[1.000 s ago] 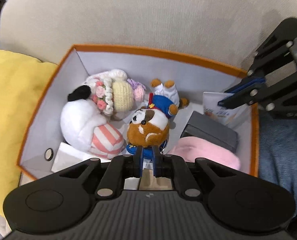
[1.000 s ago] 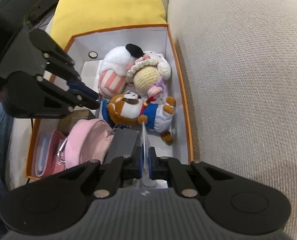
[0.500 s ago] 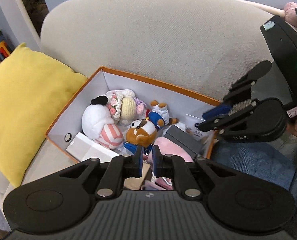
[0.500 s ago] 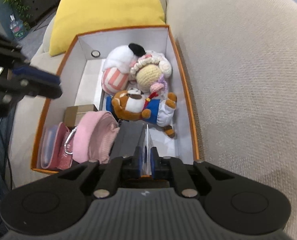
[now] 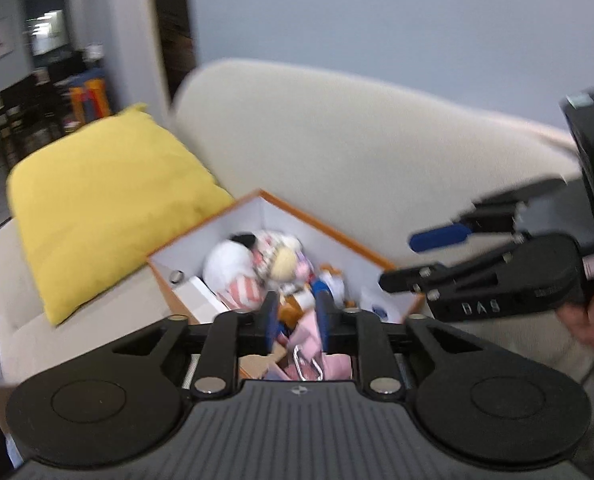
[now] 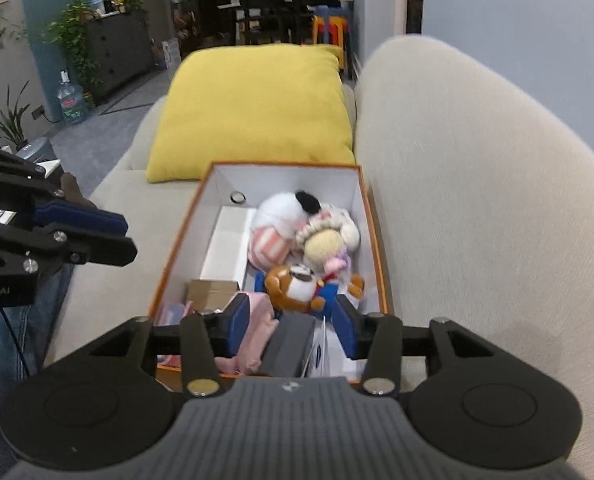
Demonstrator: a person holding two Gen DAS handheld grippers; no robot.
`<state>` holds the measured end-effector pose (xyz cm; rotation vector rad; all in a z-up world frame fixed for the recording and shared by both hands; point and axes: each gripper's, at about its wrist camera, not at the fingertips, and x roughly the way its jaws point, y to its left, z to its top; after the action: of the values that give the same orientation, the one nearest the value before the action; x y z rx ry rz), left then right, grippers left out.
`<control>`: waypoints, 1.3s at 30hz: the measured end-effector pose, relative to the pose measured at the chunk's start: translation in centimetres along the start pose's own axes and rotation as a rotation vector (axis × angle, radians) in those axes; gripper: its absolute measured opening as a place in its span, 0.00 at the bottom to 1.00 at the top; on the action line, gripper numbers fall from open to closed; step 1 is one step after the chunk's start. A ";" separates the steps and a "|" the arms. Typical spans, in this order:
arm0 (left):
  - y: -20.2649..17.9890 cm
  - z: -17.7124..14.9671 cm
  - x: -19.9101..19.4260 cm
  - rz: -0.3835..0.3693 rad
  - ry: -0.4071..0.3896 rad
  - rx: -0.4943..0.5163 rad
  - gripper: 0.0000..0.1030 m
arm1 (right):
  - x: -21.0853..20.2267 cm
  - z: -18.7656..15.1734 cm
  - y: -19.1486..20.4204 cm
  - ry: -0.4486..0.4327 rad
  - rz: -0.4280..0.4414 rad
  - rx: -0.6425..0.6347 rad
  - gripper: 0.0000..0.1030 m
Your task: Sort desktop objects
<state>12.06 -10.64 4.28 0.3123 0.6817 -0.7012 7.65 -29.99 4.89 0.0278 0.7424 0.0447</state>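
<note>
An orange-rimmed white box (image 6: 281, 166) sits on a beige sofa and also shows in the left wrist view (image 5: 329, 229). It holds a white plush with a striped belly (image 6: 271, 226), a crocheted doll (image 6: 325, 245), a brown bear plush in blue (image 6: 297, 287), a pink pouch (image 6: 257, 340), a dark grey case (image 6: 291, 344), a white card packet (image 6: 321, 354) and a small cardboard box (image 6: 211, 292). My right gripper (image 6: 293, 330) is open and empty above the box's near end. My left gripper (image 5: 296, 315) is open and empty, raised above the box.
A yellow cushion (image 6: 253, 108) lies on the sofa seat beyond the box. The sofa backrest (image 6: 477, 200) rises along the box's right side. A flat white box (image 6: 229, 248) lies inside at the left. The person's jeans-clad leg (image 6: 1, 344) is at the left.
Both grippers have pulled back and up from the box and opened. The right gripper has let go of the white card packet, which now stands in the box.
</note>
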 end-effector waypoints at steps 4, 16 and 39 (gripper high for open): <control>0.8 -0.9 -0.9 0.067 -0.079 -0.170 0.54 | -1.3 0.2 0.5 -0.091 -0.008 0.027 0.60; -0.4 -5.8 1.4 0.257 -0.111 -0.345 0.84 | 1.0 -3.9 1.4 -0.134 -0.036 0.062 0.79; -0.8 -8.7 6.7 0.319 0.129 -0.442 0.85 | 6.4 -7.3 0.0 -0.045 -0.065 0.068 0.79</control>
<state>11.21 -10.34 -6.69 0.0545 0.8651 -0.2165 7.48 -29.59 -4.82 0.0695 0.6994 -0.0435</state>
